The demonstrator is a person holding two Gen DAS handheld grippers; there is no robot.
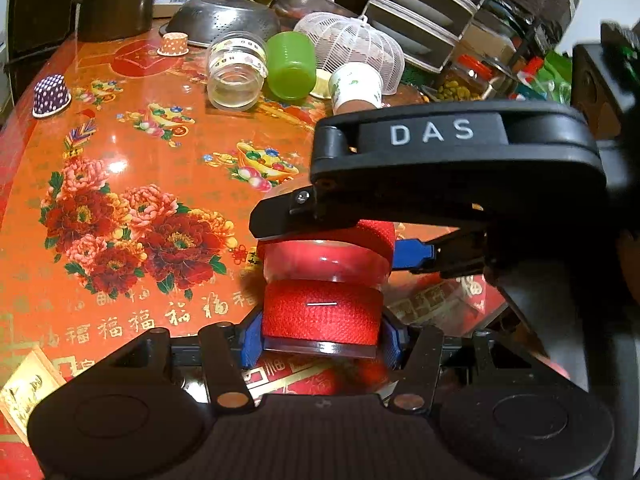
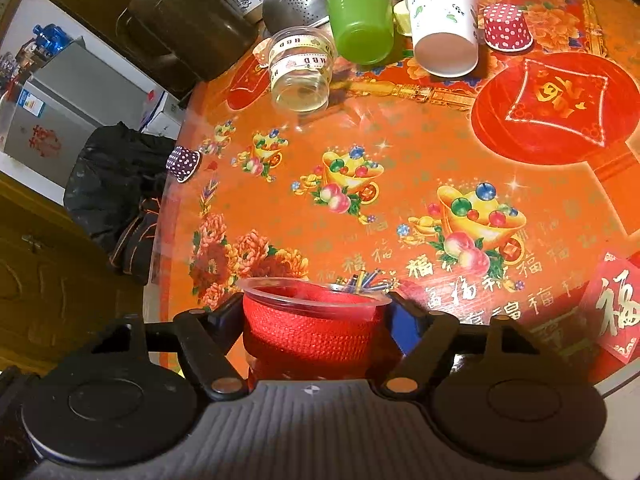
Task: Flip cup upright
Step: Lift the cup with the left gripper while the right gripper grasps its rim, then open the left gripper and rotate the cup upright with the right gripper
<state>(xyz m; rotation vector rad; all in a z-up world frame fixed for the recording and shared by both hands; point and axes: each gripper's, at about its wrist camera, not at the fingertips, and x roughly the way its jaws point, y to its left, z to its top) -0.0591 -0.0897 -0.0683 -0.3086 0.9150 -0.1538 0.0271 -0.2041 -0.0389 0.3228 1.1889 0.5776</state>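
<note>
**Both hand-held grippers pinch the red-wrapped cup above the tabletop**

The clear plastic cup [image 1: 322,280] with red woven bands round it is held between the two tools near the front edge of the tabletop [image 1: 132,148]. In the left wrist view the left hand-held gripper [image 1: 322,334] has its blue-padded fingers [image 1: 252,340] pressed against the lower red band, one on each side. The right hand-held gripper [image 1: 320,236], marked "DAS", reaches in from the right and clamps the upper part of the same cup, one finger across the top and a blue pad at the far side.

In the right wrist view the cup [image 2: 314,320] sits between that tool's fingers [image 2: 404,320] with its open rim [image 2: 316,294] showing towards the camera's upper side; the right hand-held gripper [image 2: 316,320] is closed on it.

Farther back on the tabletop lie a clear cup [image 2: 300,70] with a printed band, a green cup [image 2: 360,22] and a white paper cup [image 2: 444,24], all on their sides. A red dotted cup [image 2: 506,26] and a purple dotted cup [image 1: 51,95] stand mouth down. A metal colander [image 1: 224,20] and a white mesh cover [image 1: 352,50] sit behind them.
</note>
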